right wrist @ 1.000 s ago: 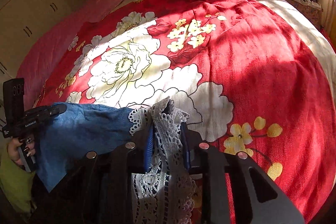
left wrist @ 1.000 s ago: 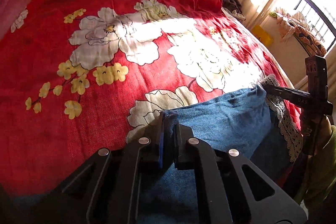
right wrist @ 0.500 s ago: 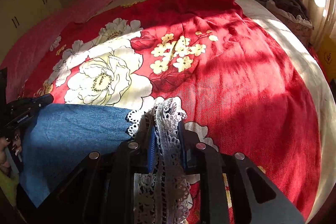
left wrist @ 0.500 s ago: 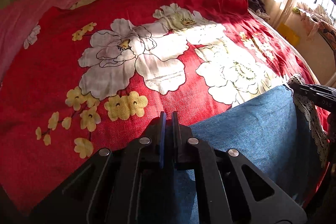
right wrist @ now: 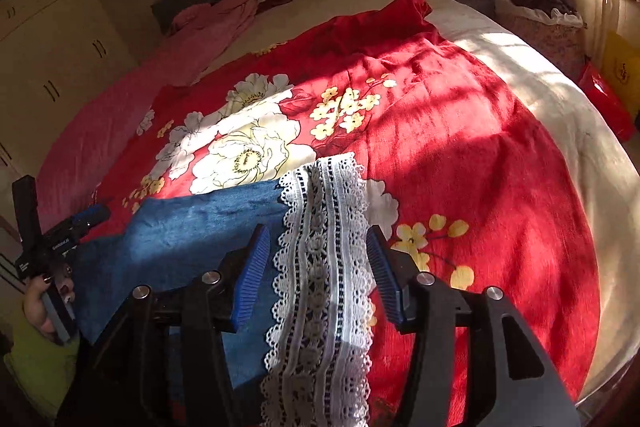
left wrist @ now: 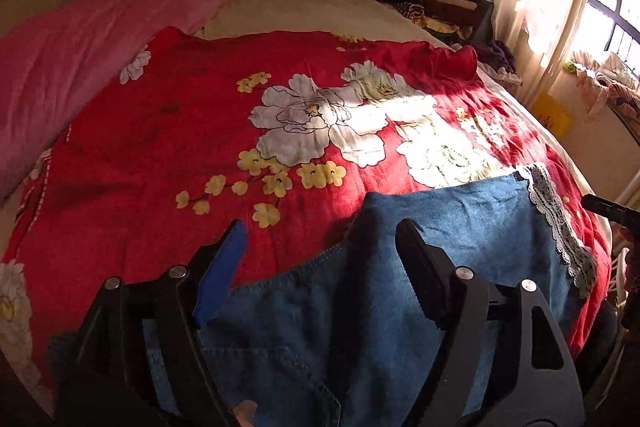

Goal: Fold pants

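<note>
Where a second ago both grippers pinched the pants (left wrist: 460, 227), the left gripper (left wrist: 320, 247) now has its jaws opening wide with the denim edge loose between them, and the right gripper (right wrist: 316, 251) is opening too, its lace hem (right wrist: 324, 219) lying free between the pads. That reads as a release: the pants are laid on the red blanket (left wrist: 200, 147) near the bed's foot. Their long axis runs left to right, hem toward the right, ready for a next fold.
</note>
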Demonstrator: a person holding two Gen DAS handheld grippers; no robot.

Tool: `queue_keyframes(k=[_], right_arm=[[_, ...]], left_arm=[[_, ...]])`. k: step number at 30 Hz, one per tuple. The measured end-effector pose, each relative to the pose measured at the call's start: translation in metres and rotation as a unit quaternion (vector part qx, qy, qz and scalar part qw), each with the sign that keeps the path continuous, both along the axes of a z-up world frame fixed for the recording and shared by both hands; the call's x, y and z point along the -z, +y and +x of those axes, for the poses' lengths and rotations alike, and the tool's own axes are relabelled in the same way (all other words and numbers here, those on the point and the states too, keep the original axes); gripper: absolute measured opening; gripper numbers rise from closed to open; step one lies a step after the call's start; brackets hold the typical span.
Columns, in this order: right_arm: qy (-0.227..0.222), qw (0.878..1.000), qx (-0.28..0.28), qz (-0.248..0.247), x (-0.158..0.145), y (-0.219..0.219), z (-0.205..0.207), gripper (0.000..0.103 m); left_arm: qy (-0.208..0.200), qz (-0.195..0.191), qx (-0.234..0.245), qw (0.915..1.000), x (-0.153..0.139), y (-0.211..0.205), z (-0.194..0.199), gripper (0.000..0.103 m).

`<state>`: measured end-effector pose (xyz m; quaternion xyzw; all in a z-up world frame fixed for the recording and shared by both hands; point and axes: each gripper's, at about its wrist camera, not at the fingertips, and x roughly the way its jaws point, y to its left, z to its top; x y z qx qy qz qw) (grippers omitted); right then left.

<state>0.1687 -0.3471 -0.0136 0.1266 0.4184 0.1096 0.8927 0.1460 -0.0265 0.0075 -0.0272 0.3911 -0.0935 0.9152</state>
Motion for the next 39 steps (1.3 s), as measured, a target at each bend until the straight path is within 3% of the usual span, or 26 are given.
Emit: queue_keyframes(k=[2,6,11,14,16,17,18,22,27,31,35,39], right_arm=[[0.010,1.000,-0.002,-0.006,0.002,0.001,-0.017,0.049],[0.034,0.999,-0.006,-0.026,0.016,0.003,-0.038,0.049],[0.088,0.995,-0.026,-0.049,0.041,0.015,-0.038,0.049],[0.103,0.991,-0.042,-0.071,0.049,0.027,-0.035,0.053],[0.107,0.990,-0.048,-0.076,0.049,0.029,-0.036,0.045],[0.108,0.990,-0.058,-0.076,0.049,0.031,-0.038,0.031],[0.105,0.989,-0.068,-0.080,0.048,0.035,-0.040,0.024],[0.085,0.983,-0.075,-0.142,0.038,0.047,-0.054,0.021],[0.100,0.983,-0.050,-0.143,0.043,0.030,-0.065,0.020],[0.102,0.985,-0.037,-0.131,0.046,0.028,-0.066,0.023],[0.100,0.989,-0.021,-0.108,0.038,0.022,-0.069,0.032],[0.053,0.992,0.012,-0.111,0.013,0.015,-0.085,0.055]], left_arm=[[-0.002,-0.004,-0.001,1.0000,0.000,0.006,-0.019,0.078],[0.013,0.021,-0.013,0.9996,0.013,0.018,-0.049,0.082],[0.046,0.086,-0.053,0.9938,0.040,0.035,-0.060,0.085],[0.076,0.092,-0.069,0.9905,0.058,0.047,-0.060,0.085],[0.077,0.087,-0.070,0.9908,0.061,0.053,-0.062,0.085],[0.075,0.079,-0.070,0.9915,0.061,0.057,-0.062,0.085],[0.075,0.075,-0.071,0.9918,0.060,0.059,-0.061,0.085],[0.075,0.067,-0.071,0.9925,0.056,0.062,-0.062,0.082],[0.070,0.044,-0.069,0.9941,0.057,0.071,-0.067,0.078],[0.067,0.049,-0.068,0.9942,0.065,0.069,-0.064,0.077],[0.062,0.037,-0.065,0.9952,0.057,0.071,-0.069,0.077],[0.043,0.026,-0.066,0.9965,0.036,0.070,-0.079,0.082]])
